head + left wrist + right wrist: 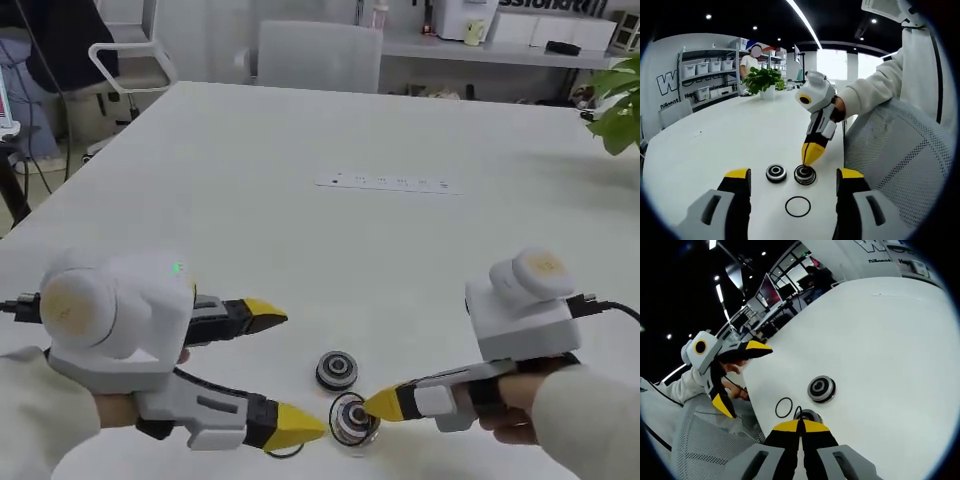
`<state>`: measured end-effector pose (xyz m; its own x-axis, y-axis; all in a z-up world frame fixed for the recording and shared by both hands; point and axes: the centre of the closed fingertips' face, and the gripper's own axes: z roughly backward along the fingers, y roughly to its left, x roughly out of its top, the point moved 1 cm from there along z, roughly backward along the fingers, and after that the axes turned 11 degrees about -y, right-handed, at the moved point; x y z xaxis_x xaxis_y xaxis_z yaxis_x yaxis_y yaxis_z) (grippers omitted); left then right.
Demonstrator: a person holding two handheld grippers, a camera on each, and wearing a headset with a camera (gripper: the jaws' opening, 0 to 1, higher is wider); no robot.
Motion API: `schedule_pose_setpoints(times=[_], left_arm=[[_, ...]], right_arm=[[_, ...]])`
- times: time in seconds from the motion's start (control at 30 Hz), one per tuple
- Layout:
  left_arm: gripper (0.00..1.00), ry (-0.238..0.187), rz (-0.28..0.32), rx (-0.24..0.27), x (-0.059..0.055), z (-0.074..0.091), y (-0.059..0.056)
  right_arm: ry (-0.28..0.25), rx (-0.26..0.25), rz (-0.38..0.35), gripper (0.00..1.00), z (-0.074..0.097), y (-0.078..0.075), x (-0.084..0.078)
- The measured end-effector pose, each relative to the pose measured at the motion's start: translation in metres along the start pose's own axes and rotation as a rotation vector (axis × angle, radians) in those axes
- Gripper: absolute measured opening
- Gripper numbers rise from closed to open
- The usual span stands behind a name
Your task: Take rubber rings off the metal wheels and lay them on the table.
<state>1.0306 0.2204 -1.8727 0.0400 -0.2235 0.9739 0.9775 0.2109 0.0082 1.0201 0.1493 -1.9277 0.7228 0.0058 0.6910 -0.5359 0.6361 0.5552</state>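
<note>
Rubber rings here are thin black loops. One loose ring (pixel 798 206) already lies flat on the white tabletop (pixel 380 250), just in front of my left tool (pixel 303 373), whose yellow-tipped jaws stand spread wide with nothing between them. The two small round metal wheels sit close together but apart: the near wheel (pixel 352 420), silvery with a dark band, and the far wheel (pixel 337 369), which looks to carry its dark ring in its groove. My right tool (pixel 801 422) has its jaws pressed together, with the tips touching the rim of the near wheel. A fine dark arc shows beside the tips in the right gripper view, but I cannot tell whether rubber is actually nipped between them. I judge the rings to be very light, soft and stretchy, and likely to spring or roll away once freed. The wheels look stiff but small, and light enough to skid on the smooth tabletop if I pull sideways. The place to take hold is the ring's outer edge where it stands proud of the groove, pinching a small bit and peeling it over the flange, with the other tool steadying the wheel by its metal sides.
</note>
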Motion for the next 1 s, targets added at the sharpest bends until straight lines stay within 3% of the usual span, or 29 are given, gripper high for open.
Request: schedule_pose_setpoints(times=[0.23, 0.5, 1.0], left_arm=[[0.76, 0.015, 0.054, 0.057, -0.023, 0.011, 0.004], [0.78, 0.058, 0.093, 0.043, -0.041, 0.011, 0.000], [0.77, 0.091, 0.114, 0.030, -0.050, 0.012, -0.003]], right_arm=[[0.003, 0.006, -0.005, 0.00, -0.001, 0.002, -0.001], [0.001, 0.005, -0.008, 0.00, -0.001, 0.002, -0.001], [-0.060, 0.054, -0.022, 0.00, -0.003, 0.018, 0.013]])
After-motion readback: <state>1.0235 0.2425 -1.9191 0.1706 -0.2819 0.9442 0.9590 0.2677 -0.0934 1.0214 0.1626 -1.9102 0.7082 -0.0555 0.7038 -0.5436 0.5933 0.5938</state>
